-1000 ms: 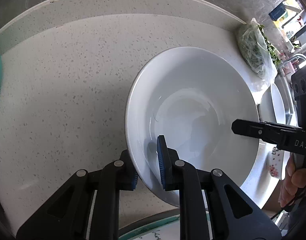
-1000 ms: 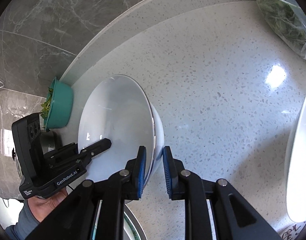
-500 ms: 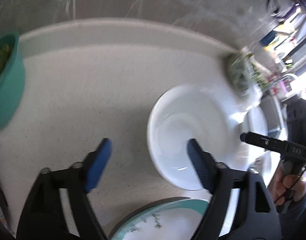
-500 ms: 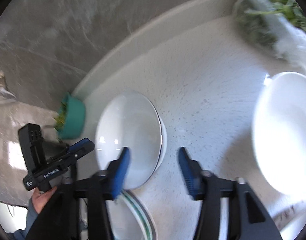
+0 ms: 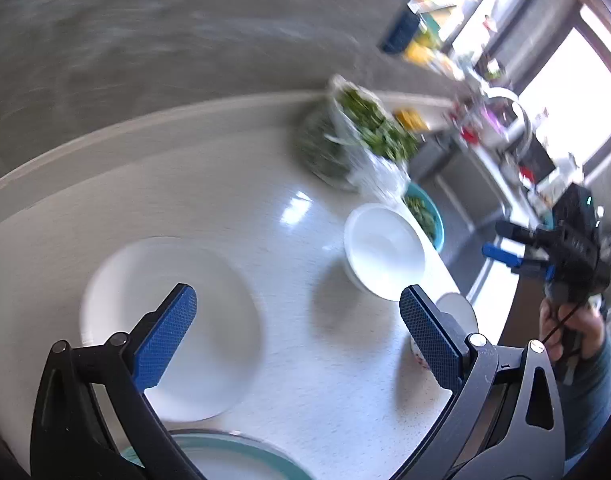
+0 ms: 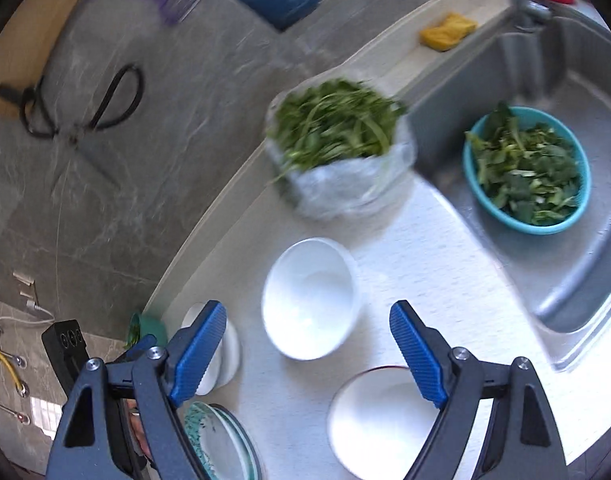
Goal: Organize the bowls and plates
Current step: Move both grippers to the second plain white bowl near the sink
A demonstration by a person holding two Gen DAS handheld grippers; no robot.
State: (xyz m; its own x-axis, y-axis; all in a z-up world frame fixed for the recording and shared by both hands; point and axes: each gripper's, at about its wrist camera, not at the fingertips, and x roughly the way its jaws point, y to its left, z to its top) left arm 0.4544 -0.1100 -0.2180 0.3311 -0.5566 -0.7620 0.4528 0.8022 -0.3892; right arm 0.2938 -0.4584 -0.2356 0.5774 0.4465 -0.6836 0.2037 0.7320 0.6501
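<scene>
Big white bowl [image 5: 169, 332] sitting on the speckled counter [image 5: 241, 200], a bit blurry, seen through the spread blue pads of the left gripper [image 5: 297, 336]; jaws wide and still opening, nothing between them, nothing gripped. Teal-rimmed plate [image 5: 233, 454] right at the bottom edge, just beside that bowl. Second white bowl [image 6: 311, 298] further along the counter, sitting free ahead of the right gripper [image 6: 309, 354]; jaws there opening too, pads well clear of the rim, holding nothing. Smaller white bowl [image 6: 379, 420] with a dark line round the rim close under the right pad, near the counter's front edge. Stack of teal-patterned plates [image 6: 221, 440] low on the left of the right wrist view, half hidden behind the finger. Clear bag of greens [image 6: 337, 148] up against the back ledge, past the second bowl. Steel sink [image 6: 577, 280] off to the right with a teal basin [image 6: 525, 170] of leafy greens in it; yellow sponge [image 6: 447, 32] on the ledge behind; tap blurred above it. Hand [image 5: 565, 328] and dark sleeve visible in the left wrist view, wrapped round the right gripper's handle out past the counter edge.
</scene>
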